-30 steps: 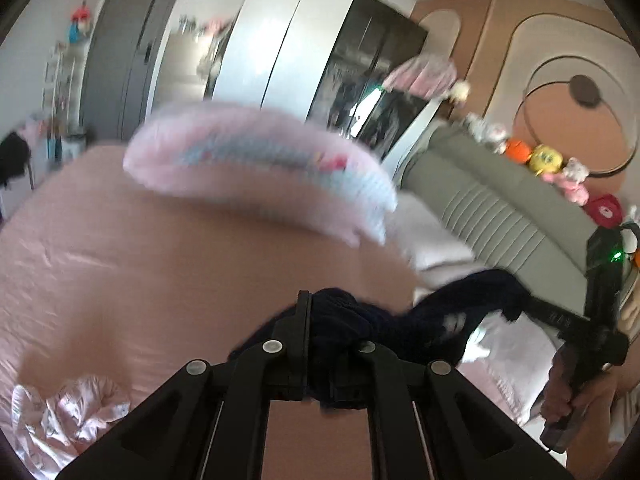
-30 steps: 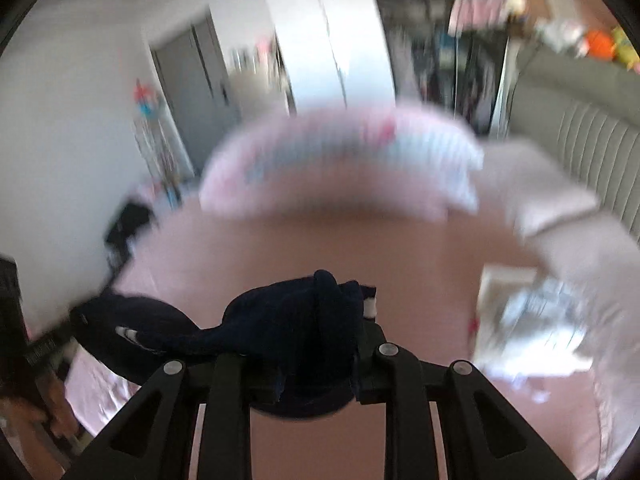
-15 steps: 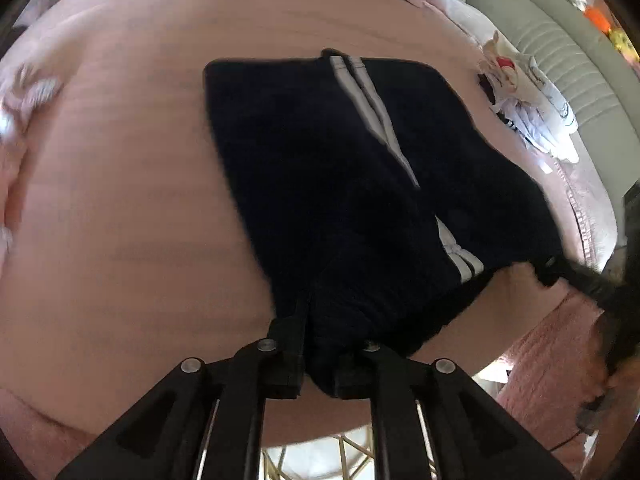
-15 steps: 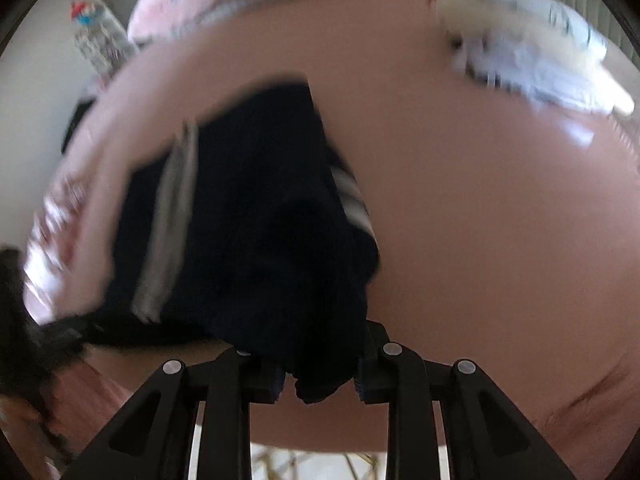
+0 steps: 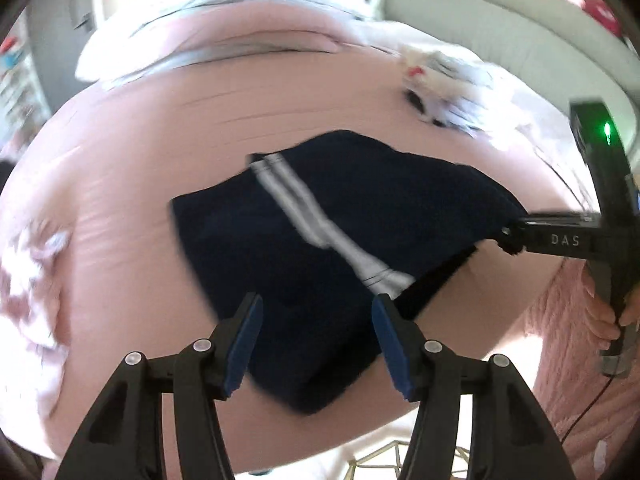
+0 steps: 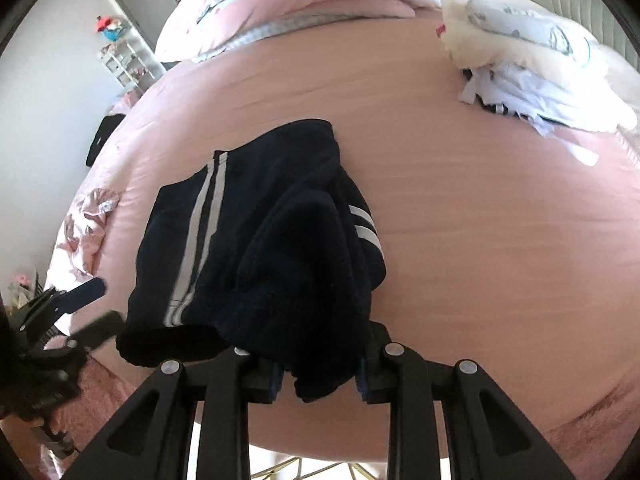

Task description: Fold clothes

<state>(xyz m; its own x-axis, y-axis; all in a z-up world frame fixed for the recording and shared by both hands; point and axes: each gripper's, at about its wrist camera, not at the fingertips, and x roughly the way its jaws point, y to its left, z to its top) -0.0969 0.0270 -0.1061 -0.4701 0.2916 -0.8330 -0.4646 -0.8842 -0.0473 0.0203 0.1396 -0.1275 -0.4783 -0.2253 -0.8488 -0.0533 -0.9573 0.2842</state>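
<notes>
The left gripper (image 5: 316, 320) is seen with its jaws opening, the blue pads (image 5: 244, 340) standing apart on either side of the near corner of the navy shorts (image 5: 304, 280); the cloth is between them but is not pressed. The right gripper (image 6: 320, 376) is closed on a bunched corner of the shorts (image 6: 280, 240), which is pinched between its pads and hangs out from them. From both sets of tongs the garment is spread away across the pink bedspread (image 6: 480, 220), its white side stripes (image 6: 200, 240) turned up. Beyond it, a heap of white clothes (image 6: 532, 80) is piled near the headboard side, and a pink crumpled garment (image 6: 88, 224) is left at the bed's far edge. Folded quilts (image 6: 300, 4) are stacked behind.
</notes>
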